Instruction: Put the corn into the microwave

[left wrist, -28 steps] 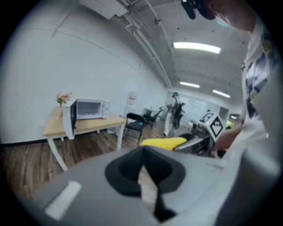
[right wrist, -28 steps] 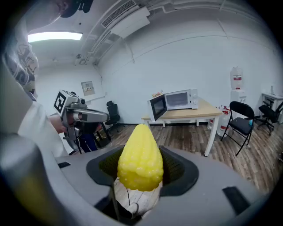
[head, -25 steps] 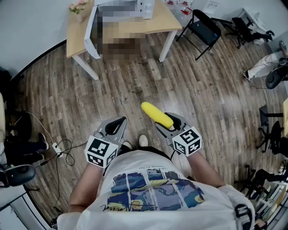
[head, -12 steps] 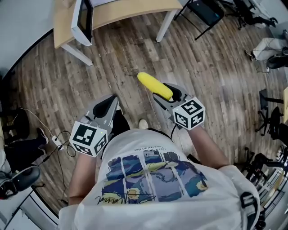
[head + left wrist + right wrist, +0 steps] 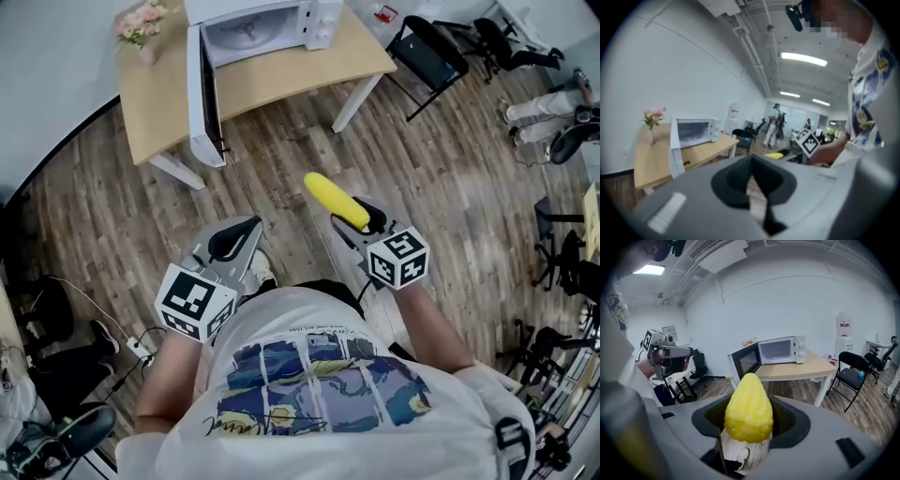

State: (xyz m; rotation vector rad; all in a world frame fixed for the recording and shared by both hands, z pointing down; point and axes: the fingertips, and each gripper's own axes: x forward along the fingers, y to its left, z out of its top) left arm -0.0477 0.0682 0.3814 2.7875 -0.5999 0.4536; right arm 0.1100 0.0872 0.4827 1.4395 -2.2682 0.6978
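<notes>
Landmark: microwave (image 5: 267, 23) on the wooden table (image 5: 281, 80) at the far side of the room; all places below are given from it.
Floor: wood planks (image 5: 450, 187), an open stretch between the microwave and the person.
Table: carries the microwave; a small vase of flowers (image 5: 139, 26) stands near the microwave, on its door side.
Person: standing (image 5: 319, 394) well apart from the microwave and facing it.
Microwave door: swung wide open (image 5: 202, 94); the cavity is exposed and shows only its turntable.
Right gripper: held out toward the microwave (image 5: 367, 223), jaws clamped on the thick end of the corn.
Left gripper: level with the right one, just as far from the microwave (image 5: 751, 164); jaws closed together, nothing between them.
Corn: yellow cob (image 5: 748, 408), in the air in the right gripper's grip, well short of the microwave, its tip pointing roughly at the open cavity.
Done (judgement): door open, corn picked up and secured.
Left to do (judgement): cover the floor between, reach over the table edge, set the corn in the cavity, release. None of this has begun at the microwave itself.
</notes>
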